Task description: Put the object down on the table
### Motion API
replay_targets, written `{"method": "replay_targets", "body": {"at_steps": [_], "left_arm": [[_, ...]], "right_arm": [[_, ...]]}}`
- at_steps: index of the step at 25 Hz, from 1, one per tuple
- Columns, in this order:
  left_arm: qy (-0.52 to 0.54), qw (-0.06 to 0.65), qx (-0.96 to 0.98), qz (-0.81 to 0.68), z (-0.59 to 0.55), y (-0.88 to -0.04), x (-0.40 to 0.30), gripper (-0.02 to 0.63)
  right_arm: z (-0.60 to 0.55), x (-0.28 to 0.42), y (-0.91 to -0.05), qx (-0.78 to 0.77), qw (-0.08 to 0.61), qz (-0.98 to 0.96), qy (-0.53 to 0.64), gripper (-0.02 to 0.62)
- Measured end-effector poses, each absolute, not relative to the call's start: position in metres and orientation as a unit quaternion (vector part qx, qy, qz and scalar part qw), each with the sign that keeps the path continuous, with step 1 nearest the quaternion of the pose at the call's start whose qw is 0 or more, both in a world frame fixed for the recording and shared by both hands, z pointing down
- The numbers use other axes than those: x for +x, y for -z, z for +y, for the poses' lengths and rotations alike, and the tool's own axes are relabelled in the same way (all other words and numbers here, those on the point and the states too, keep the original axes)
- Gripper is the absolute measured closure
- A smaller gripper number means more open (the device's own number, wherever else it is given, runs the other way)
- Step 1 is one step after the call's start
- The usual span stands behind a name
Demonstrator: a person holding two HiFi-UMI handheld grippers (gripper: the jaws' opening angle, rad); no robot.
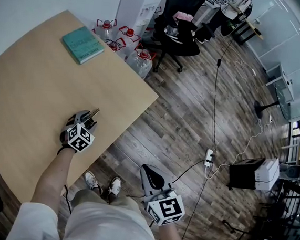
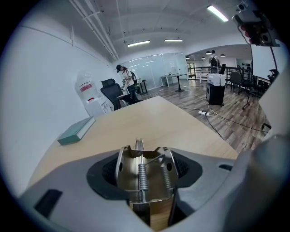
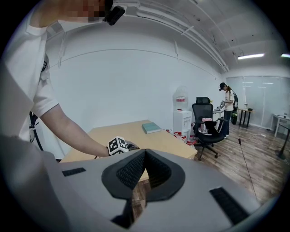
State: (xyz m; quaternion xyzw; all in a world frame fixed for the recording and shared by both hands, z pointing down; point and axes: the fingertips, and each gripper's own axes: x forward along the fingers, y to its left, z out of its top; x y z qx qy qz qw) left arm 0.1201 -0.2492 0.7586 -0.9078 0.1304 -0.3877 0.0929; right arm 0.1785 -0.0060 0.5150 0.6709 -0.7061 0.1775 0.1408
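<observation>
Head view, tan table [image 1: 31, 95], teal book [image 1: 83, 44], plank floor [image 1: 192, 121], left fingers [image 2: 107, 170] gripping metal clip [image 2: 145, 174], right fingers [image 3: 130, 172] closed

Table [image 1: 31, 95]: left half of the head view, floor to its right.
Book [image 1: 82, 44]: on table, far corner.
Bottles [image 1: 128, 43]: on floor, just beyond table's far edge.
Dispenser [image 1: 140, 2]: behind bottles, at wall.
Chair [image 1: 179, 38]: right of dispenser.
Clip [image 2: 145, 174]: between jaws of left gripper [image 1: 89, 118], over table near its right edge.
Right gripper [image 1: 152, 176]: off table, over floor, right of shoes [image 1: 101, 183].
Power strip [image 1: 208, 158]: on floor, right of right gripper.
</observation>
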Motion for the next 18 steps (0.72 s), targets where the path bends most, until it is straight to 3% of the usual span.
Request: {"method": "replay_targets", "body": {"at_steps": [18], "left_arm": [[0.379,0.059,-0.915,0.12,-0.198,-0.762,0.102,0.345]], "right_arm": [[0.0,0.168,-0.51,0.655,0.133,-0.724,-0.168,0.598]]}}
